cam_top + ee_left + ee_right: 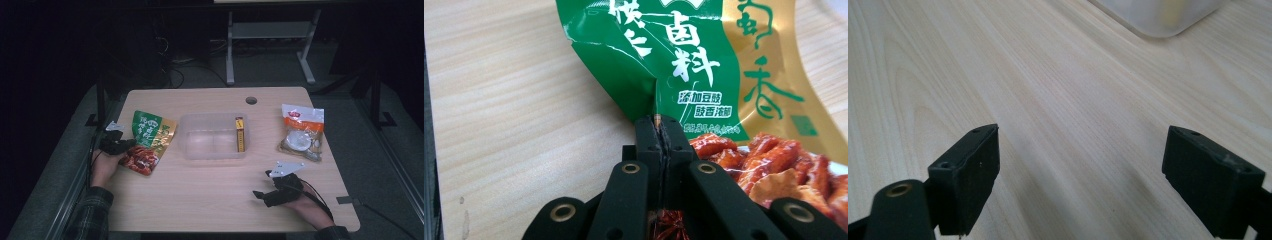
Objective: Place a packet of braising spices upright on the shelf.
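Note:
A green and gold food packet [150, 137] with a picture of red braised meat lies flat at the table's left. My left gripper [129, 145] comes at it from the left, low over the table. In the left gripper view my left gripper [659, 125] is shut on the packet [704, 60], pinching a crumpled edge of the foil between its pads. My right gripper [263, 184] rests near the table's front right, open. In the right gripper view my right gripper [1080, 165] has bare wood between its wide-apart jaws.
A clear plastic tub [185, 145] stands at the table's middle with a narrow yellow box [240, 134] inside at its right end. A white and orange bag [301, 132] lies at the right. A cable hole [251, 100] is at the back edge.

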Tool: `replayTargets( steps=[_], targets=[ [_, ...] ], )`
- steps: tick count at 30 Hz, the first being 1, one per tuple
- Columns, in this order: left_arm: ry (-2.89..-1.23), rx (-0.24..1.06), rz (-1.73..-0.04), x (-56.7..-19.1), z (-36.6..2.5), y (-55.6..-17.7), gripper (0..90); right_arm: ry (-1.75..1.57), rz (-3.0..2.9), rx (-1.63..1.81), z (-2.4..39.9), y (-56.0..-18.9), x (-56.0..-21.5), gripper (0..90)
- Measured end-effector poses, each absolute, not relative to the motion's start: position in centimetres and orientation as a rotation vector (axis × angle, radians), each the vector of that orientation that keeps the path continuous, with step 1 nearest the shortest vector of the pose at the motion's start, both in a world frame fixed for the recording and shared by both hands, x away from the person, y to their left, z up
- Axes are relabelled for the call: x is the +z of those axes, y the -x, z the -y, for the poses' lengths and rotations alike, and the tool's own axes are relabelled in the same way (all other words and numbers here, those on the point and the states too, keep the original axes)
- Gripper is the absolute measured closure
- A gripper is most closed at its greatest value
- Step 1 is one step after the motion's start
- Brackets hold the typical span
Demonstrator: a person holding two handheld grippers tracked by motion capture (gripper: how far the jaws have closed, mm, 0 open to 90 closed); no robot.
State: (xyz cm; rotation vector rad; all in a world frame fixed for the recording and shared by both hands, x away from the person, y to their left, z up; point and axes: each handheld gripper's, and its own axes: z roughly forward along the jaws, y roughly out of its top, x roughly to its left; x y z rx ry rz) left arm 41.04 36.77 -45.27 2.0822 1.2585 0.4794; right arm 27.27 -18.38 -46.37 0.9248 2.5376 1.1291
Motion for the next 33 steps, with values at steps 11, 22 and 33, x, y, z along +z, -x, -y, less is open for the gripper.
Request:
replayTargets(
  steps=[11,22,33],
  targets=[
    [-2.035,0.495,-1.23,-43.7,-37.2,-39.9,89.2,-0.925,-2.535,1.128,18.4,-27.2,-46.3,15.1],
    [-1.992,0.462,-1.184,-41.8,-38.7,-37.6,89.5,-0.915,-2.531,1.131,18.4,-27.3,-46.2,15.0],
    [-1.95,0.374,-1.085,-39.9,-38.5,-35.9,89.9,-0.908,-2.533,1.137,18.3,-27.3,-46.1,15.1]
  ],
)
